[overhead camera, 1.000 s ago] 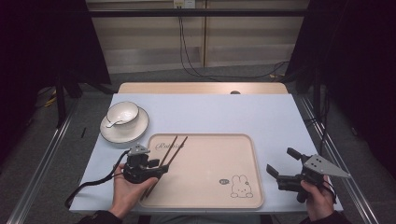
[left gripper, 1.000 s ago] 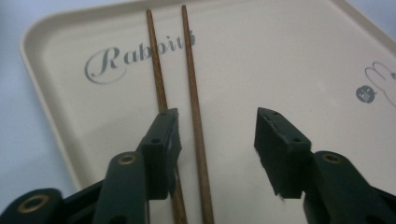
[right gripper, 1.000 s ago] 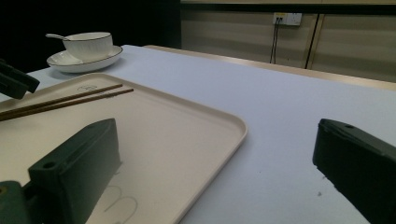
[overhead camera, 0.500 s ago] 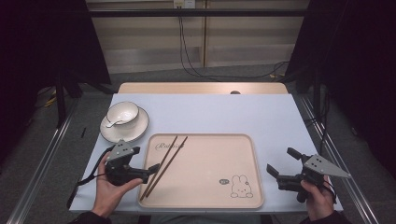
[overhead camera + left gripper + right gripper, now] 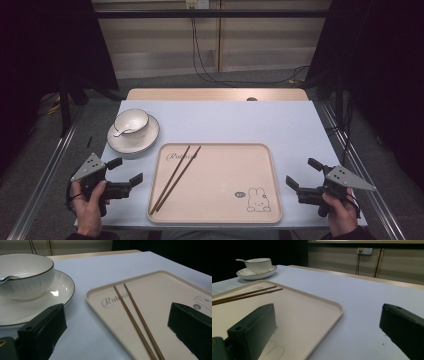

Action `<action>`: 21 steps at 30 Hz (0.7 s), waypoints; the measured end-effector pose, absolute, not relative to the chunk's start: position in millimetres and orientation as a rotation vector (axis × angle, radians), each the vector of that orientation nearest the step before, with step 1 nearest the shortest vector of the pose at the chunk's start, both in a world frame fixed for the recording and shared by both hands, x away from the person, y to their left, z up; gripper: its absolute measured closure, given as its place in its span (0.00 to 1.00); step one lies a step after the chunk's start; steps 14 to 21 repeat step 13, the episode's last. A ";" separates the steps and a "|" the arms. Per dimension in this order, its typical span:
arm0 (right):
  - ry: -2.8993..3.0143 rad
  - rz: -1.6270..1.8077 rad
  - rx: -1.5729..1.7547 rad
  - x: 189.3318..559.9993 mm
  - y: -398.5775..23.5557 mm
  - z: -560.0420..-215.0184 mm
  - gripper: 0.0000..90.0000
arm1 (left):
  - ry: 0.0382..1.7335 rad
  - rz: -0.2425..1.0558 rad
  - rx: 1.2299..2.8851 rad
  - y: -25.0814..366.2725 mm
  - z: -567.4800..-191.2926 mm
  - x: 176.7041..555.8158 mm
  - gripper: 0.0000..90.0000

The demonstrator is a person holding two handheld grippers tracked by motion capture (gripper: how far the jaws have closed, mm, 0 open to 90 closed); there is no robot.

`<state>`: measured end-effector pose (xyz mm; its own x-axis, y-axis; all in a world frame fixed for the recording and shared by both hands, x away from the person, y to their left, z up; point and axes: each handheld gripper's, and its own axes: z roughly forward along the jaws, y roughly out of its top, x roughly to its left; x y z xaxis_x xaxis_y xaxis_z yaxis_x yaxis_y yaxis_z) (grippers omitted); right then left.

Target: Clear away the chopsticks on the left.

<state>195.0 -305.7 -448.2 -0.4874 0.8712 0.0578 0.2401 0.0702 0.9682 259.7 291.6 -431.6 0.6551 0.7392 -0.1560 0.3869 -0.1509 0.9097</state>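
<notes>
Cut off at the lower edge of the left gripper view: near ends of the chopsticks (image 5: 136, 322), running out of frame between the two black jaws. Partly hidden there as well: the plate (image 5: 62, 288) behind the left jaw, the rabbit drawing on the tray (image 5: 160, 287) behind the right jaw. Too small to read in the high view: the script word at the tray's far left corner. Hard to make out in the bowl (image 5: 131, 122): a pale spoon (image 5: 121, 132), handle over the rim.

Lying on the left part of the tray (image 5: 220, 185), well inside its raised rim: chopsticks (image 5: 176, 177), side by side and nearly touching, long axis slanting from near-left to far-right, far tips near the script word, near ends close to the tray's front edge. Rest of the tray bare apart from the rabbit print near the front right. Bowl on plate (image 5: 133, 137) just off the tray's far left corner, apart from it.

Left tongs (image 5: 125, 172) over the bench (image 5: 225, 120) left of the tray, jaws just opened wide, nothing between the pads, well clear of the chopsticks. Right tongs (image 5: 304, 173) over the bench strip right of the tray, also spread wide and empty, just beside the tray's right rim. Open bench room beyond the tray up to the far edge
</notes>
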 end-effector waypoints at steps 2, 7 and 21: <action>1.787 1.441 1.102 195.2 -306.1 -448.2 0.01 | 0.921 0.412 1.741 296.9 -434.3 257.9 0.02; 1.784 1.444 1.104 195.4 -305.6 -447.7 0.01 | 0.919 0.462 1.711 305.3 -435.0 253.2 0.02; 1.778 1.442 1.111 195.5 -306.2 -448.0 0.00 | 0.933 0.452 1.674 310.3 -435.8 253.8 0.02</action>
